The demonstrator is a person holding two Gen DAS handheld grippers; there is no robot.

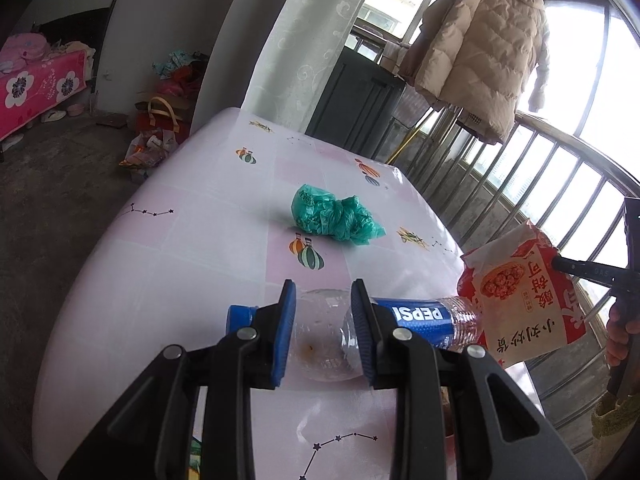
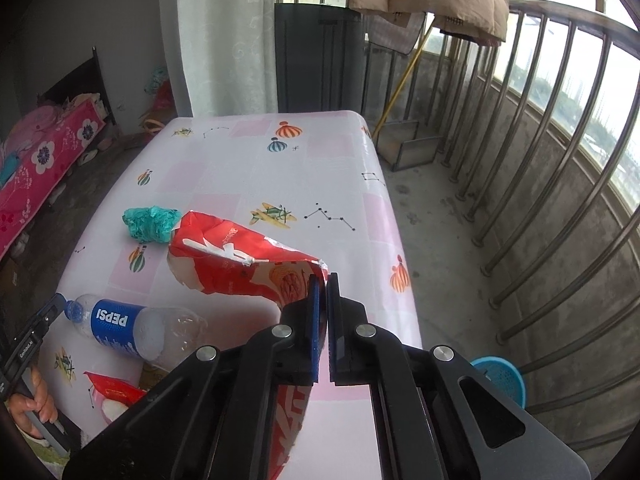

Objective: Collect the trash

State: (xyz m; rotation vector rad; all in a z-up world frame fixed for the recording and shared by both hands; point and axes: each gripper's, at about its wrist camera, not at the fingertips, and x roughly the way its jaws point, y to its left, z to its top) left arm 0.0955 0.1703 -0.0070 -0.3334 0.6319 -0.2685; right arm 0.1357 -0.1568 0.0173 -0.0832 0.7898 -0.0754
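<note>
Left gripper [image 1: 323, 332] straddles the Pepsi bottle [image 1: 416, 318], blue pads pressed against the clear crushed body near its neck; jaws part-way closed, gripping. Bottle lies on its side on the table [image 1: 192, 240], blue cap [image 1: 241, 317] showing beyond the left pad, label end pointing toward the railing side. Middle of the bottle is hidden behind the pads.

Right gripper [image 2: 323, 316] has its jaws pinched almost together on the edge of a red snack bag [image 2: 240, 264]. Pads clamp the bag's near corner; the rest juts up and away over the table, torn open end toward the green plastic bag [image 2: 150, 224]. Lower part of the snack bag drops behind the gripper body and is cut off. Printing on it is too distorted to read from this wrist.

From the left wrist, the snack bag [image 1: 524, 296] hangs just beyond the bottle's base, overlapping it in view; whether they touch, cannot tell.

Green plastic bag [image 1: 336, 220], crumpled, sits on the table well beyond the bottle, apart from both grippers.

Second red wrapper [image 2: 114, 394] lies near the bottle at the table's near edge, partly hidden by the right gripper's frame.

Blue basket [image 2: 502, 376] on the floor beside the table, only its rim showing.

Hand [image 2: 34, 404] at the frame edge, mostly cut off.
</note>
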